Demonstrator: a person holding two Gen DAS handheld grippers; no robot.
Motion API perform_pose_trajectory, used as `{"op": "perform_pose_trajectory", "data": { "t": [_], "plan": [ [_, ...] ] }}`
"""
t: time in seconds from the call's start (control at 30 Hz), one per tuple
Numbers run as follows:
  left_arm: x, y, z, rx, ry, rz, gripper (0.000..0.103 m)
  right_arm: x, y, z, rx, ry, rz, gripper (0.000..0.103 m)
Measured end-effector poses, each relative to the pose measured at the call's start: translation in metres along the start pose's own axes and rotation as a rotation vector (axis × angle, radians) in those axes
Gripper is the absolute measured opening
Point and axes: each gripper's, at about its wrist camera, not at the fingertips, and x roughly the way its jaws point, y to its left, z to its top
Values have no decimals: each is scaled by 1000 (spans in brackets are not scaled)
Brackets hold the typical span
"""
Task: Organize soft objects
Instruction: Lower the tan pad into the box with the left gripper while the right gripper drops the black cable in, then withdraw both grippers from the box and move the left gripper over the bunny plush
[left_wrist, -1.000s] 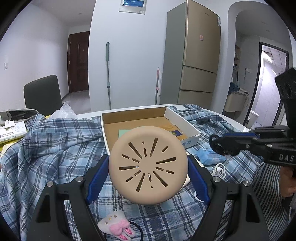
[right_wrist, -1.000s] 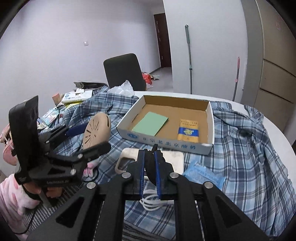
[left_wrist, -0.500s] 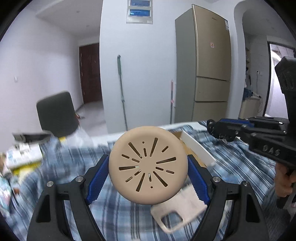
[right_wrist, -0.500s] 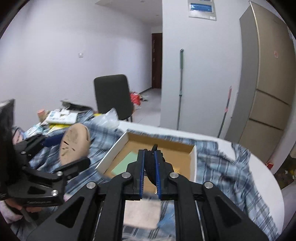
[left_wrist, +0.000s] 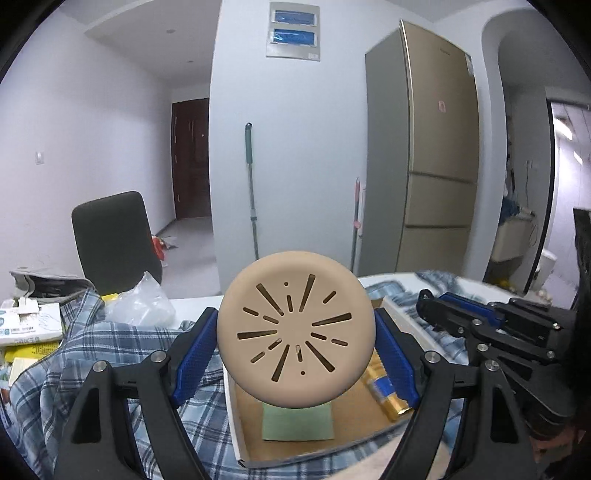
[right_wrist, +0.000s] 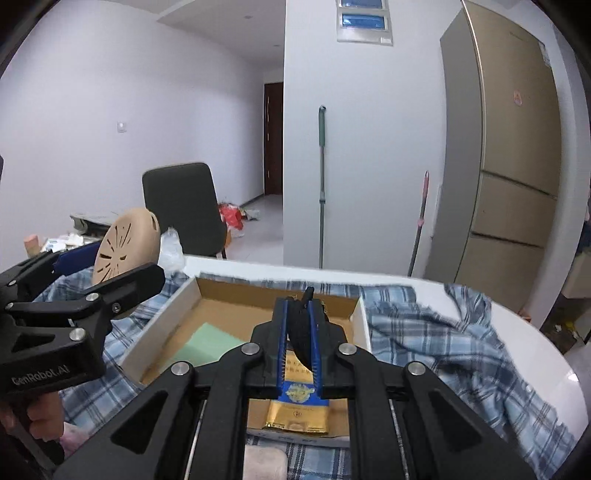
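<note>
A round beige soft disc (left_wrist: 295, 332) with dark slits stands upright between the blue pads of my left gripper (left_wrist: 295, 326), which is shut on its edges. It hangs over the near-left corner of an open cardboard box (left_wrist: 231, 413). The right wrist view shows the same disc (right_wrist: 125, 247) and left gripper (right_wrist: 114, 266) at the left. My right gripper (right_wrist: 300, 314) is shut on a thin black piece that pokes out above its pads, over the box (right_wrist: 162, 321). In the box lie a green sheet (right_wrist: 207, 343) and a gold-and-blue packet (right_wrist: 297, 406).
A blue plaid cloth (right_wrist: 443, 332) covers the white table around the box. Papers and cartons (left_wrist: 26, 325) and a clear plastic bag (left_wrist: 140, 302) sit at the left, with a dark chair (left_wrist: 110, 240) behind. A hand (right_wrist: 40, 417) holds the left gripper's handle.
Both grippers have moved forward over the table and tilted up a little, so the box now lies under them. The pink toy, phone case and cable have dropped out of view. Grips unchanged.
</note>
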Motion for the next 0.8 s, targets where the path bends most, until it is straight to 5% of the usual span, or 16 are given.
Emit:
{"op": "perform_pose_trajectory", "data": {
  "t": [0.43,0.5,0.53,0.6,0.8],
  "plan": [
    [33,10,-25,-28,134,-18,85,31,5,-24,-21,127,57,14],
    [36,8,-27,-18,150,-9,86,34,7,-25,-27,146,72,27],
    [36,8,-27,-14,153,-2,86,35,8,-27,-30,156,71,47],
    [37,7,-28,-11,159,3,87,37,8,-29,-29,161,66,67],
    [36,11,-26,-30,151,18,94,31,10,-28,-52,138,45,67]
  ]
}}
